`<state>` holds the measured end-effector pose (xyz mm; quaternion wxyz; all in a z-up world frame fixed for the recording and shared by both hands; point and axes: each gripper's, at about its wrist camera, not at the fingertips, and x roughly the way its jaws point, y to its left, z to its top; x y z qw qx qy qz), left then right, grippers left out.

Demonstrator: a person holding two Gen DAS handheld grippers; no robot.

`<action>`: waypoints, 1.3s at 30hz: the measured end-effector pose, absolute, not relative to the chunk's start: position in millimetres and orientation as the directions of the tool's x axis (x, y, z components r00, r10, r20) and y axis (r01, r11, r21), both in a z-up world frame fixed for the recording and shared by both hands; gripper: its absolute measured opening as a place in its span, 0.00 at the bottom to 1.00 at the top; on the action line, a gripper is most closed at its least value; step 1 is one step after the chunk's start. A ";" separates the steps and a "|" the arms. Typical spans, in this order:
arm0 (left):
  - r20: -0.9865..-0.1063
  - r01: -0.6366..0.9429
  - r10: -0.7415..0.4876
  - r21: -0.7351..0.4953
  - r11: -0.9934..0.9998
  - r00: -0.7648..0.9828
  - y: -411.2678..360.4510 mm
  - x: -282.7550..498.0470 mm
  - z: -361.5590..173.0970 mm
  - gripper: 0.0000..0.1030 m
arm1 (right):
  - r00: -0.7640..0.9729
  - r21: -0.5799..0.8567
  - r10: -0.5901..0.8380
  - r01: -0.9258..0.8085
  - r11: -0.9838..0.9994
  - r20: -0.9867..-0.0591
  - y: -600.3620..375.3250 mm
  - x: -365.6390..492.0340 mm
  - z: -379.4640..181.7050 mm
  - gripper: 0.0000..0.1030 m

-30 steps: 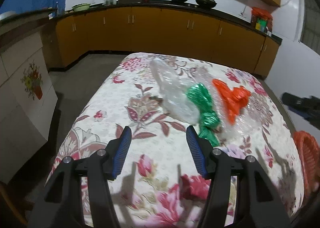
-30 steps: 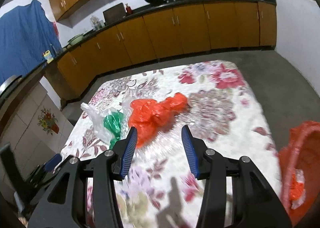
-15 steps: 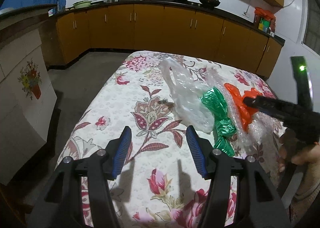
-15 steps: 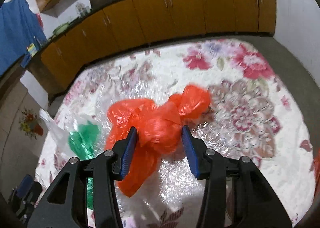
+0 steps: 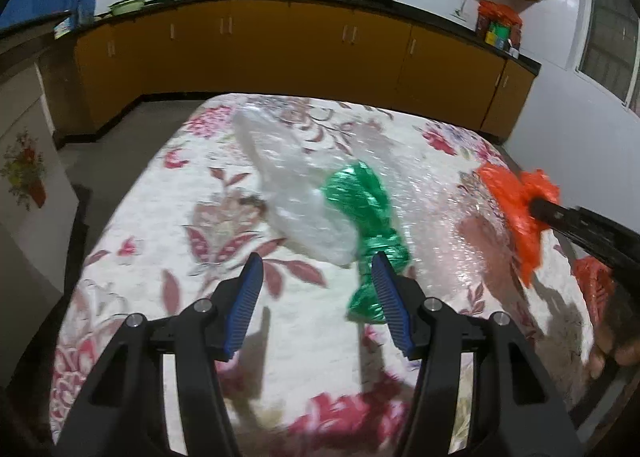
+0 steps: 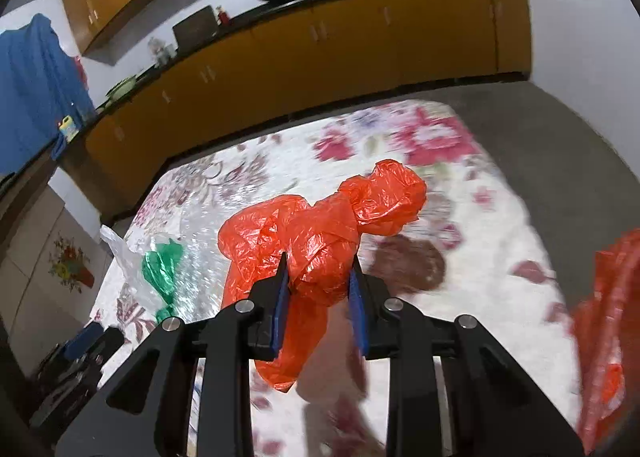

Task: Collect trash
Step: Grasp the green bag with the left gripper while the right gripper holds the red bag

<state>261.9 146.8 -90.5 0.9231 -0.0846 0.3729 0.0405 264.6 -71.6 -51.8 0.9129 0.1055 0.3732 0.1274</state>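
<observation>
My right gripper (image 6: pixel 320 277) is shut on a crumpled orange plastic bag (image 6: pixel 320 225) and holds it lifted above the floral table (image 6: pixel 460 217); the bag also shows at the right of the left wrist view (image 5: pixel 516 197). A green plastic bag (image 5: pixel 364 209) lies mid-table beside a clear plastic bag (image 5: pixel 288 185), on a sheet of bubble wrap (image 5: pixel 432 193). My left gripper (image 5: pixel 316 285) is open and empty, just short of the green bag's near end.
An orange basket (image 6: pixel 612 317) stands off the table's right edge. Orange kitchen cabinets (image 5: pixel 280 53) run along the far wall. A white cabinet with a flower sticker (image 5: pixel 24 177) is left of the table.
My right gripper closed on the orange bag and raised it off the bubble wrap. My left gripper moved closer to the green bag.
</observation>
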 end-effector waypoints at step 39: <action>-0.649 0.078 -0.164 -0.160 0.984 0.743 88.3 228.9 -72.0 0.05 | 0.709 0.333 0.301 -0.098 0.938 -0.638 -140.9 183.8 -34.1 0.27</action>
